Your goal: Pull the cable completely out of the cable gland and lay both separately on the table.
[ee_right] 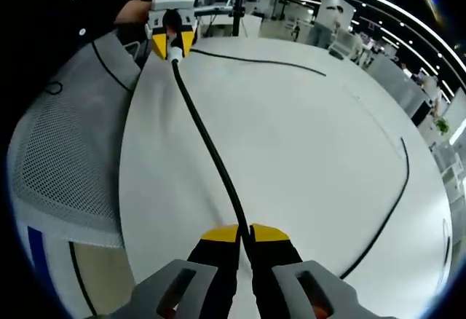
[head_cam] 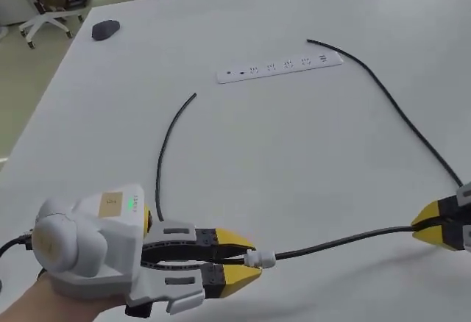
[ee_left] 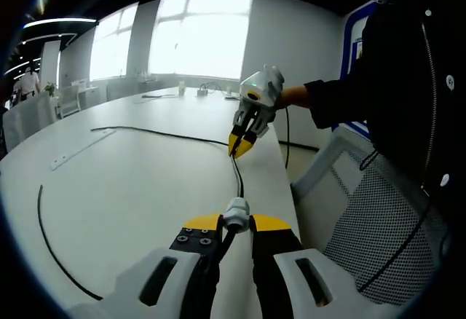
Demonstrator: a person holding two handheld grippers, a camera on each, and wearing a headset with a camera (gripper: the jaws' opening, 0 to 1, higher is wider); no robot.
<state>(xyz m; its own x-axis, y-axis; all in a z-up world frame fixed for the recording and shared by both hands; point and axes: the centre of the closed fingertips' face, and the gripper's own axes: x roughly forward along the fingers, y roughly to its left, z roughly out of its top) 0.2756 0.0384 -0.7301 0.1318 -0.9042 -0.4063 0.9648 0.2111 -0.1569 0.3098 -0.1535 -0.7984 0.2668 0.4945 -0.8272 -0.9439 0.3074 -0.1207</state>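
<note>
Over the near edge of a white table (head_cam: 280,160) in a bright windowed (ee_left: 196,38) office, left gripper (head_cam: 246,259) is clamping the gland (head_cam: 262,258), right gripper (head_cam: 421,226) pinching the cable (head_cam: 338,241) stretching between them above the surface.

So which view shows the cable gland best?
The left gripper view: the cable gland sits close up between the left gripper's jaws. The head view shows it side-on; the right gripper view, small and far.

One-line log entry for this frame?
left gripper shut on cable gland | right gripper shut on cable | cable not yet out of gland
</note>
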